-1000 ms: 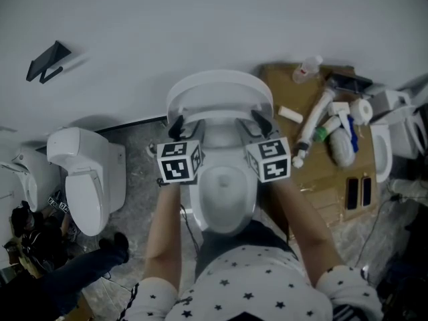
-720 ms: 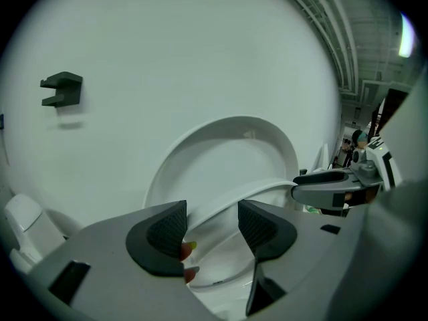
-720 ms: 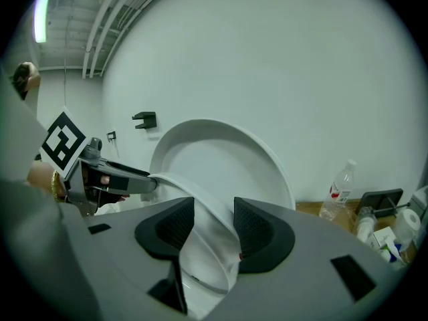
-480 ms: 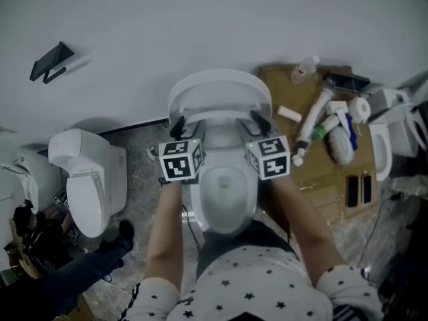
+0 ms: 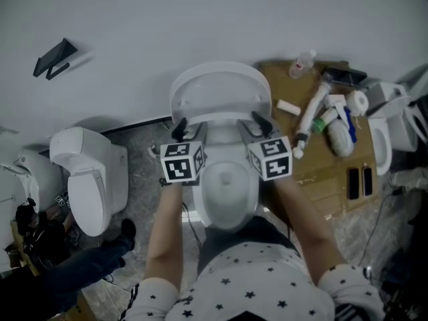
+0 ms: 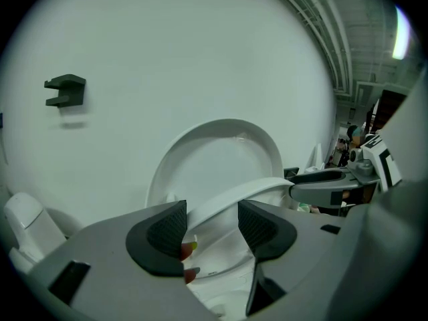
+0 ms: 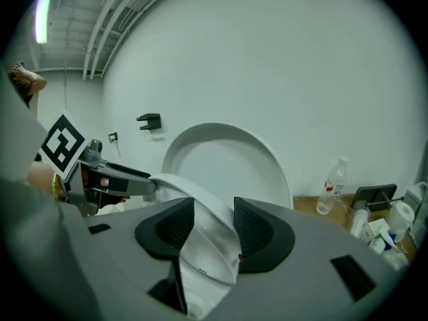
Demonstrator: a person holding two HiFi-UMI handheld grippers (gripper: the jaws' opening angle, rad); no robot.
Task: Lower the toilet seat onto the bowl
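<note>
A: Where's the toilet seat?

B: Tilted up over the bowl, in front of the upright lid. The left hand-held gripper and right hand-held gripper each clench its rim.

A: Advice?

B: Bring both sides down level and slowly. Let go only once it rests on the bowl.

A plain white wall fills the upper half of the head view. A small dark bracket is fixed to it at the left, and a dark skirting strip runs along its foot. The floor is grey and speckled. A second white toilet stands at the left. At the right a cardboard sheet lies on the floor, strewn with a clear plastic bottle, tubes and a white roll. In the left gripper view, ceiling beams and a lit strip light show overhead.
</note>
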